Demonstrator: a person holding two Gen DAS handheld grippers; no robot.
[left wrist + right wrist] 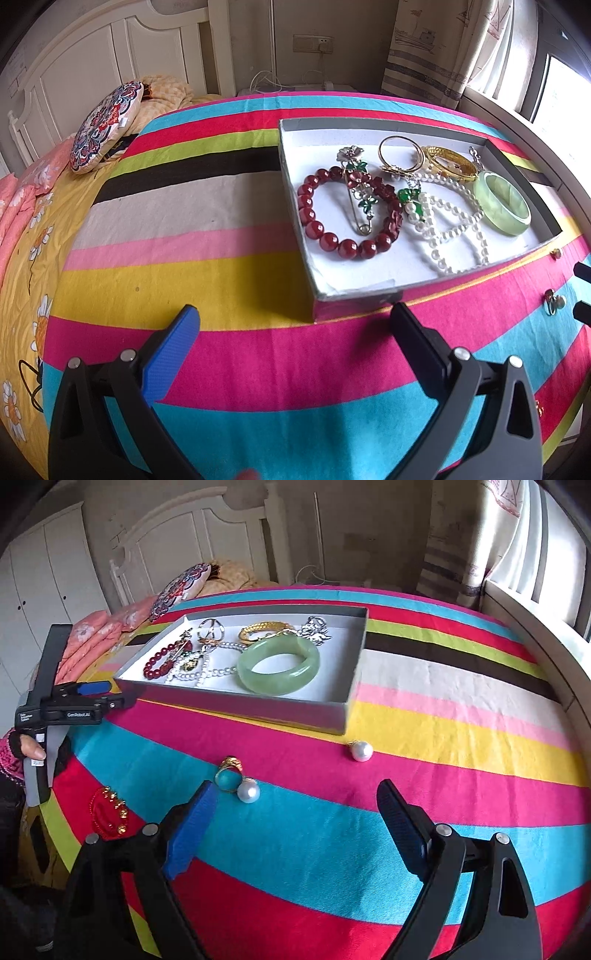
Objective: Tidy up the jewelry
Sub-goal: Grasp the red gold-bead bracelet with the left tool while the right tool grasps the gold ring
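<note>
1. Right wrist view: we are holding the right gripper (295, 808) with its jaws wide and nothing between them, low over the striped bedspread (424, 746).
2. Just ahead of its blue pad (192, 834) a gold ring (229, 772) is lying, touching a pearl earring (248, 792); a second pearl (361, 751) is sitting near the corner of the grey box (343, 716), and a red beaded piece (109, 812) is lying off to the left.
3. We are judging these as light, hard and slick — the round pearls likely to roll or squirt out on soft cloth — so we are planning to pinch the ring across its band.
4. Left wrist view: we are keeping the left gripper (295, 325) wide and empty before the box, where the jade bangle (504, 201), red bead bracelet (343, 218) and pearl strand (454, 229) are already lying.
</note>
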